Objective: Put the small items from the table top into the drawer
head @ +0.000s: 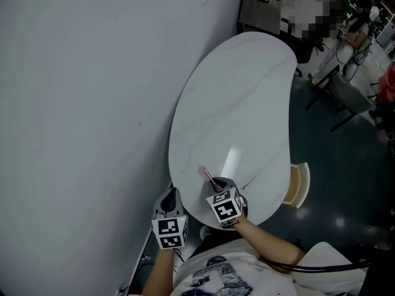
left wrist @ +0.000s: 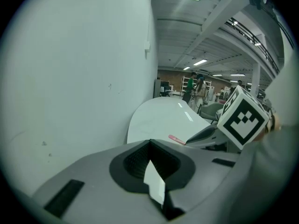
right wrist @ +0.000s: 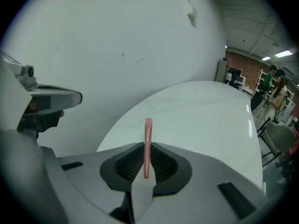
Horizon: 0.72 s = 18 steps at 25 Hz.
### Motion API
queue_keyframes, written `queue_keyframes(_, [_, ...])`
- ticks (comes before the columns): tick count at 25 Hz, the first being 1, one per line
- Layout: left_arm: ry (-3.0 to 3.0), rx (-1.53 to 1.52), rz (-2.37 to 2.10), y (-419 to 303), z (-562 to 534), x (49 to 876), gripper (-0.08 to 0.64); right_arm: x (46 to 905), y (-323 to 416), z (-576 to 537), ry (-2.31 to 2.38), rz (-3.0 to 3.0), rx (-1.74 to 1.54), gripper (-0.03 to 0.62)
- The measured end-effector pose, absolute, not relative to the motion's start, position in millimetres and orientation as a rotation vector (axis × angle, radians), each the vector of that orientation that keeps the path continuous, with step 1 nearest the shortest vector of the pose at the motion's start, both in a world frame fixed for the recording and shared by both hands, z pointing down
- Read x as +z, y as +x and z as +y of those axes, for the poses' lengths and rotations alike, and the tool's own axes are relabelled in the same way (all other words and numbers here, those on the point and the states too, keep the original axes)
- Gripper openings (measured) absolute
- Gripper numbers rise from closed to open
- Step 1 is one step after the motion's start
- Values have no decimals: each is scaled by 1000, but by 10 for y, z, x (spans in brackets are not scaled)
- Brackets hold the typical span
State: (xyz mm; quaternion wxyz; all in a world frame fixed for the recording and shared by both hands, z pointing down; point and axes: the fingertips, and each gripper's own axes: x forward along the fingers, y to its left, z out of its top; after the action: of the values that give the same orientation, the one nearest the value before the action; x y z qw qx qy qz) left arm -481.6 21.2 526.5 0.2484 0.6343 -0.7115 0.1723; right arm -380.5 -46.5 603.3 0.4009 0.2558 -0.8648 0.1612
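Right gripper (right wrist: 145, 154) has the goods: its jaws are pinched on a slim pink stick (right wrist: 148, 130), clamped near its lower end, the rest poking out past the tips. In the head view that stick slants toward eleven o'clock and hangs just over the near, six o'clock end of the white, faintly veined oval table top (head: 247, 91). It looks lifted rather than lying on the surface.

Left gripper (left wrist: 150, 148) sits beside it at nine o'clock, off the table edge by the plain white wall (head: 80, 103). Its jaws are pressed together with nothing between them.

So the step, as I read it, is the carry: item picked, drawer next. A pale wooden piece (head: 299, 184) juts from under the rim at about four o'clock, and I take that for the drawer, standing open. The next move calls for swinging the right gripper round to it, getting the stick above the opening, then parting the jaws.

The stick itself is thin, straight and flat-ended, a matte rose colour. It is light, so it could pivot in the pinch. I can make out no other small item on the top.
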Motion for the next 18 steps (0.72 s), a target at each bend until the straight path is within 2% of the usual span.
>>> queue_keyframes(10, [1859,469,-1940,-4339,722,4838,25,5408,-3237,137,788,-2275,446,60])
queue_keyframes(18, [1988,461,-1887,-3679,1186,4634,25,4867,-2586,670,960,-2354,438,60])
